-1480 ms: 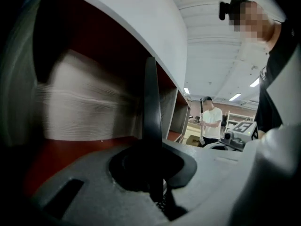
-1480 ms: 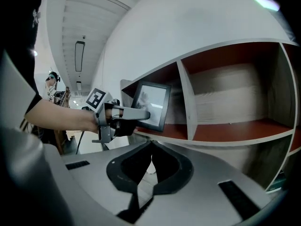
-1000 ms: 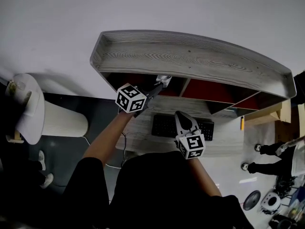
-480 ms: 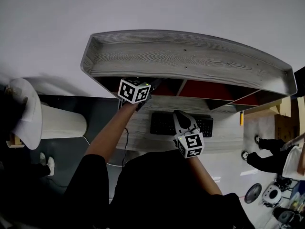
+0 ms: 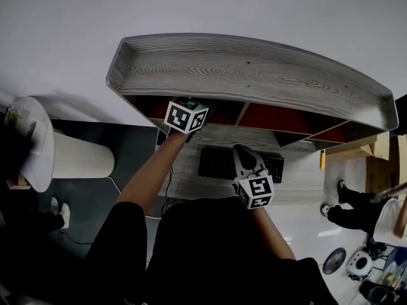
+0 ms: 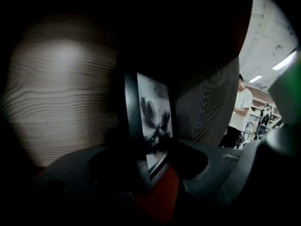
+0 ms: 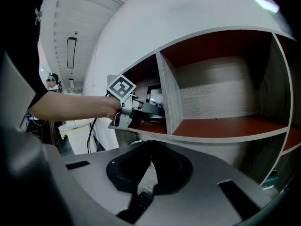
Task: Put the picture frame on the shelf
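The left gripper (image 6: 150,161) is reaching into the left compartment of the grey wood-grain shelf with red-brown floors (image 5: 254,75). Its jaws have just been opening and are standing apart, letting go of the black-edged picture frame with a dark flower print (image 6: 150,117). The frame is standing upright between them on the red floor. The right gripper (image 7: 151,147) is hovering over the black keyboard (image 5: 219,166), jaws pressed together on nothing.
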`<state>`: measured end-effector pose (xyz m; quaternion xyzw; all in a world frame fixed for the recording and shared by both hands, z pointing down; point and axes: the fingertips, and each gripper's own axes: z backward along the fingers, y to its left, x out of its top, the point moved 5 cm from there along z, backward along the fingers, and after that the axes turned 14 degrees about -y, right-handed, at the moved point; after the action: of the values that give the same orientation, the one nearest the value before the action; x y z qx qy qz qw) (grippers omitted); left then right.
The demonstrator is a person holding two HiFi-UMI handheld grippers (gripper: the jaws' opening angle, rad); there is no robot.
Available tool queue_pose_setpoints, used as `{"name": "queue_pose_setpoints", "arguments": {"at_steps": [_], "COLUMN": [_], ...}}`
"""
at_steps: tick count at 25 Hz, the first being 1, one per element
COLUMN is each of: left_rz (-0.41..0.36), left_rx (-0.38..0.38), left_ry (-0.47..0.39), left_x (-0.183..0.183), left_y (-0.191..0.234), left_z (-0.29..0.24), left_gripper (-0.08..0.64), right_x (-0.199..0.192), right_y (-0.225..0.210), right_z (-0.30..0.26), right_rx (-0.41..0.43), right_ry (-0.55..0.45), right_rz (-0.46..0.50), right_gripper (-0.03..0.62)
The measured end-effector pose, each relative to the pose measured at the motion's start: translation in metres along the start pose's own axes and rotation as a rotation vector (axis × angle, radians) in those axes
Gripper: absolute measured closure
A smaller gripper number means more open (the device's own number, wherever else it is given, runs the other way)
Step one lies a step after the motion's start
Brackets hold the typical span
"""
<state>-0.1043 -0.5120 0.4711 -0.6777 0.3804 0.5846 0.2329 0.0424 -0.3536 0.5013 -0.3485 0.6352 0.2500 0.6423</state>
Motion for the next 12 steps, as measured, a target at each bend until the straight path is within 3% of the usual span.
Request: {"name": "queue_pose_setpoints", "arguments": {"at_steps": [12], "left_rz": [0.013], "left_rx": [0.031], "left_ry": [0.044], "left_x": [-0.0001], "left_y": [0.0061], "left_z": [-0.0101], "left_gripper": [0.293], "right_x": [-0.0004], "right_y": [-0.0024], "right_z": [0.0077], "right_rx": [0.006], "right_ry": [-0.014], "right_rz": [-0.013], "right_gripper": [0.580]}}
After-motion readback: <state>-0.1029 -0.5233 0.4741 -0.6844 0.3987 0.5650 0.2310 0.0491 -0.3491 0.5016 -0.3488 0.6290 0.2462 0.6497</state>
